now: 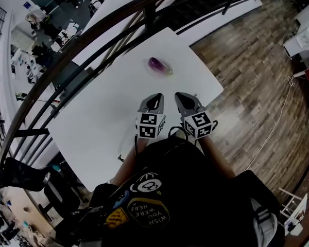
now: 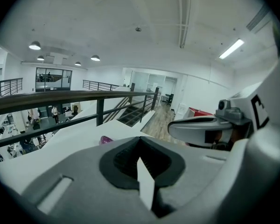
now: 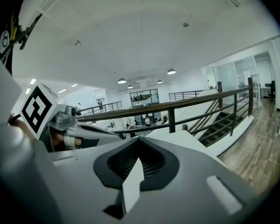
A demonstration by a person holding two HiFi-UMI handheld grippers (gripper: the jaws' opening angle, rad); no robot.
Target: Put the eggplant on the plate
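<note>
The purple eggplant (image 1: 158,65) with a green stem lies on what looks like a small clear plate (image 1: 168,65), far out on the white table (image 1: 103,117). Both grippers hang side by side over the table's near edge, close to the person's body and well short of the eggplant. My left gripper (image 1: 154,99) is shut with nothing between its fingers. So is my right gripper (image 1: 181,99). In the left gripper view the shut left gripper (image 2: 141,146) hides most of the eggplant (image 2: 105,139), and the right gripper (image 2: 200,129) shows beside it. The right gripper view shows the shut right gripper (image 3: 139,149).
A dark railing (image 1: 92,32) runs along the table's far and left sides, with a drop to a lower floor behind it. Wooden flooring (image 1: 257,76) lies to the right. A white cable (image 1: 278,117) trails over that floor.
</note>
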